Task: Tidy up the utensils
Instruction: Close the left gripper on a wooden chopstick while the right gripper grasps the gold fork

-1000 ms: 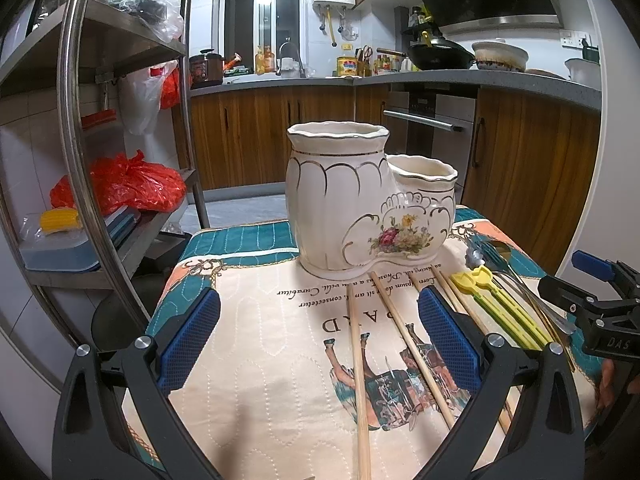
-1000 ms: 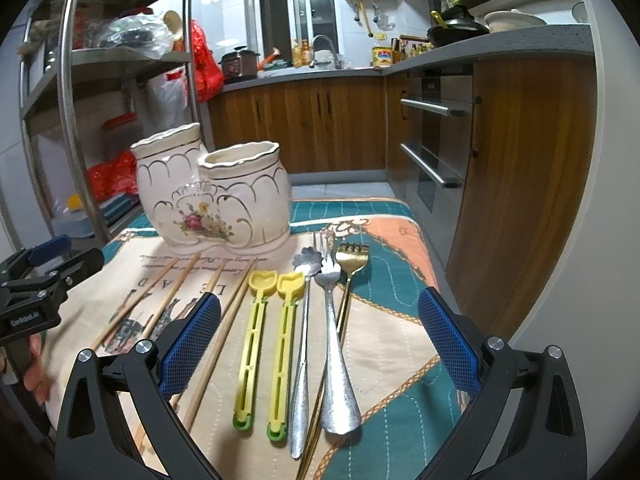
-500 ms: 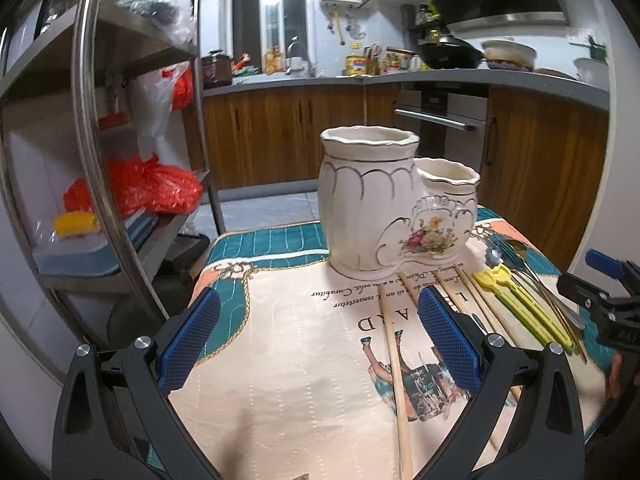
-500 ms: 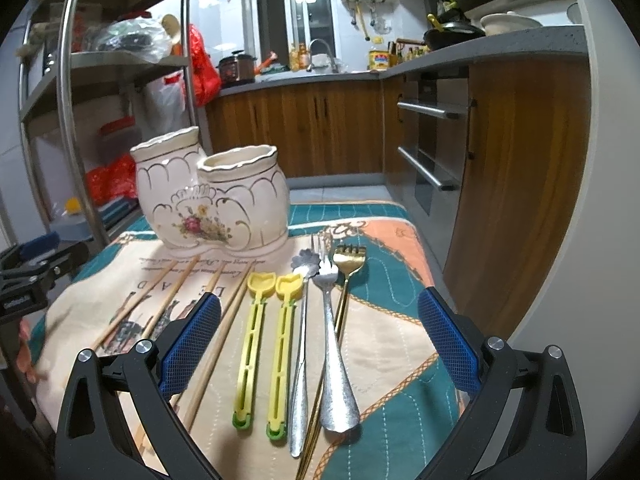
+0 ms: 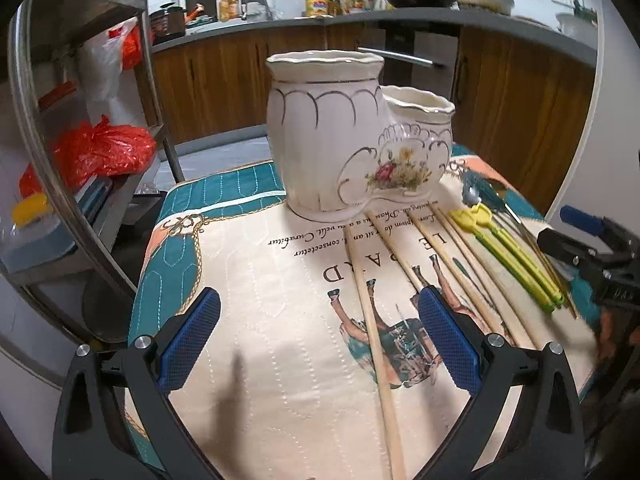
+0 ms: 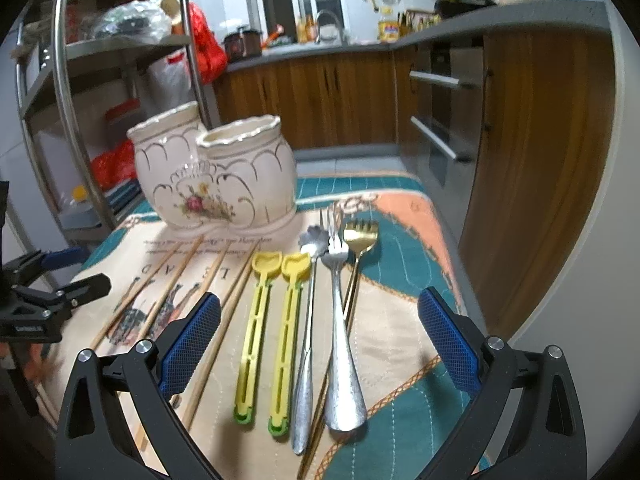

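Observation:
A white ceramic double-pot utensil holder (image 5: 352, 140) with a flower motif stands at the far side of the patterned mat (image 5: 260, 300); it also shows in the right wrist view (image 6: 216, 176). Several wooden chopsticks (image 5: 372, 320) lie in front of it. Two yellow utensils (image 6: 276, 328), a silver spoon (image 6: 306, 340), a silver fork (image 6: 340, 320) and a gold fork (image 6: 358, 248) lie side by side. My left gripper (image 5: 320, 344) is open and empty above the mat, left of the chopsticks. My right gripper (image 6: 320, 344) is open and empty above the utensil handles.
A metal shelf rack (image 5: 80, 200) with red bags stands left of the table. Wooden kitchen cabinets (image 6: 532, 160) run along the back and right. The table's right edge (image 6: 460, 280) drops off beside the gold fork.
My left gripper has come lower and closer over the mat, toward the chopsticks. My right gripper has tilted down and moved slightly nearer the utensils.

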The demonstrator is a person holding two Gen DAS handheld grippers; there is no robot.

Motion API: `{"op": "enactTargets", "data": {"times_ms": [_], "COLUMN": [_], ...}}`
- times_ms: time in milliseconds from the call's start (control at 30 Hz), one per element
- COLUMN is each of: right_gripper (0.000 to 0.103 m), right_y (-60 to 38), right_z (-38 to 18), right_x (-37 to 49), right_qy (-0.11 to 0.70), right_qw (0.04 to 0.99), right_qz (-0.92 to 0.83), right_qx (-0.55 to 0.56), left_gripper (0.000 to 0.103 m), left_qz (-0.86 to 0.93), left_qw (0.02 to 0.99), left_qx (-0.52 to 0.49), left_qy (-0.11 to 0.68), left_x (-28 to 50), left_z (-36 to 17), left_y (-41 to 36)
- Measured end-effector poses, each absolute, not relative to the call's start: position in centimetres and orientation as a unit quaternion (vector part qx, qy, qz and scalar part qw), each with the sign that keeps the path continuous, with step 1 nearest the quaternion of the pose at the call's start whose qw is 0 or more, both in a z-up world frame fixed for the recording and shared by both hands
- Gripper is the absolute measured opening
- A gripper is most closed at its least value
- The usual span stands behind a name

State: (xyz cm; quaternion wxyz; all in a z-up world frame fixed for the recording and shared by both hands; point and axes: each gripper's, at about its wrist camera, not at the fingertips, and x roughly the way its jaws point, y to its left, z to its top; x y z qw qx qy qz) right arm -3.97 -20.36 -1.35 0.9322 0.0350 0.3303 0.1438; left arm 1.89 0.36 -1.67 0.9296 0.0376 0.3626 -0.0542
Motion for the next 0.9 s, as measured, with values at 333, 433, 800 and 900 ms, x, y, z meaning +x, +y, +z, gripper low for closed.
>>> {"op": "enactTargets", "data": {"times_ms": [333, 433, 800, 900], "right_gripper": [0.098, 0.098, 0.066, 0.055], "right_y": [-22.5, -23.4, -22.9, -22.9], "right_z": [-0.3, 0.1, -1.1, -1.5], "right_x": [-2.3, -0.7, 4.6, 5.6], "right_qy": [0.346, 0.351, 0.396, 0.412], "right_qw": [0.931, 0.928, 0.904, 0.894], "right_qz": [0.117, 0.12, 0.156, 0.171], "right_qx": [0.0, 0.025, 0.035, 0.049], "left_gripper": [0.097, 0.097, 0.072, 0.057], "left_qz": [-0.063, -0.068, -0.089, -0.092], "left_qw": [0.924, 0.92, 0.908, 0.904], "left_qx": [0.065, 0.057, 0.076, 0.079], "left_qy": [0.372, 0.383, 0.403, 0.411], "left_x": [1.6, 1.9, 1.9, 1.9], "left_z": [-2.1, -2.3, -2.5, -2.9], "left_y": [-0.4, -0.4, -1.7, -1.8]}}
